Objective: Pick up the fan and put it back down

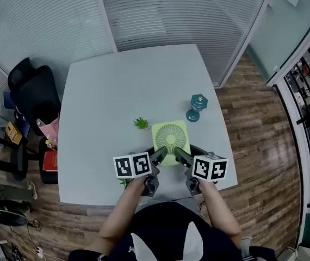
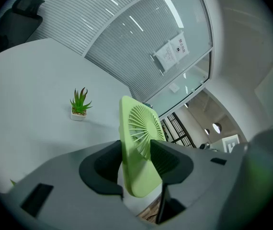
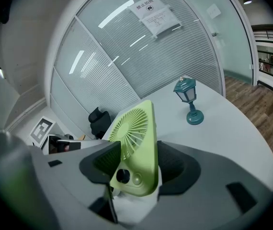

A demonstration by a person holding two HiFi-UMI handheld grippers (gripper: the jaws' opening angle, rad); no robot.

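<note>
The left gripper (image 1: 159,156) was seen clamped on the left edge of the green fan (image 1: 170,140), one jaw being pressed against each face of the square housing (image 2: 139,147). The fan was held between the two grippers above the near edge of the white table (image 1: 117,80), its round grille tipped back and turned upward in the head view; whether its lower edge cleared the tabletop could not be told. The right gripper (image 1: 181,156) was likewise closed on the fan's right edge (image 3: 137,143), just above two round controls. Beyond the table's left side a black chair (image 1: 32,94) was seen. A small potted plant (image 1: 141,124) was set just beyond the fan's left corner, and a teal lantern-shaped lamp (image 1: 197,107) stood upright farther right.
</note>
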